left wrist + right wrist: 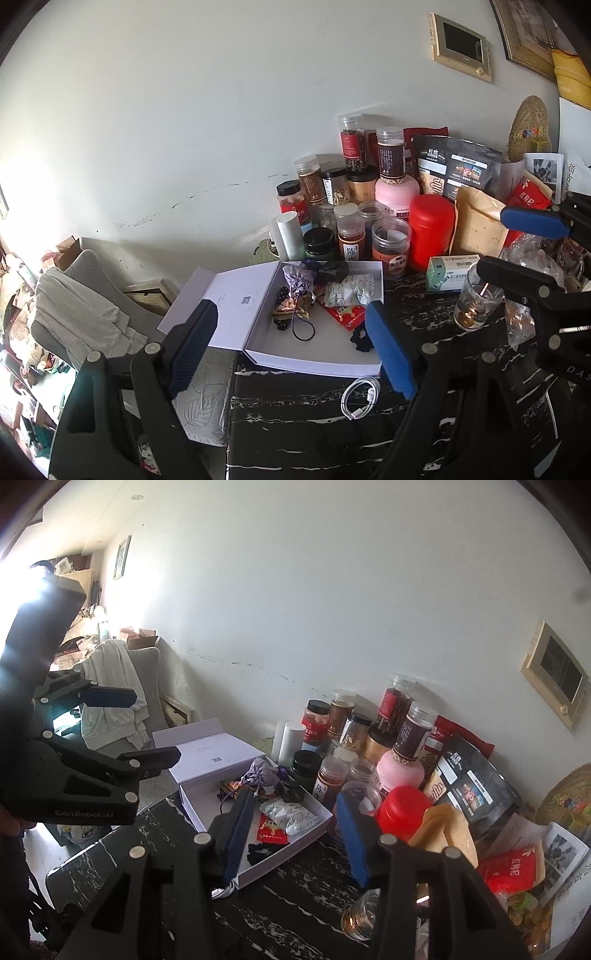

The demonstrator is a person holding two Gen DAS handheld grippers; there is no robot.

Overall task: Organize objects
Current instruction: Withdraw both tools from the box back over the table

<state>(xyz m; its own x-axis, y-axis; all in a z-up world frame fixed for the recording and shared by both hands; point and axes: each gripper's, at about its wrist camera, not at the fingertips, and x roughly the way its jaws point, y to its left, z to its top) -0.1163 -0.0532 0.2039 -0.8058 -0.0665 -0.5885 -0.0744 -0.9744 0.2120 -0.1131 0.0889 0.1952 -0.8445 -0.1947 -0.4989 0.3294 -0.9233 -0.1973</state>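
An open white box [314, 354] [325, 814] sits on the black marble table [295, 424], its lid [236, 306] folded out left. Inside lie a purple pouch [297, 278], a white printed packet [349, 291] [291, 814], a red packet [347, 315], a black scrunchie [360, 341] and black cords [303, 330]. A coiled white cable [360, 400] lies on the table before the box. My left gripper [291, 354] is open and empty above the box's near side. My right gripper [295, 840] is open and empty above the box; it also shows at the right of the left wrist view [517, 243].
Several jars and bottles [354, 206] crowd the wall behind the box, with a red canister [430, 229], pouches [476, 221], a medicine box [448, 273] and a glass [474, 302] holding coins. A chair [85, 310] draped with cloth stands left of the table.
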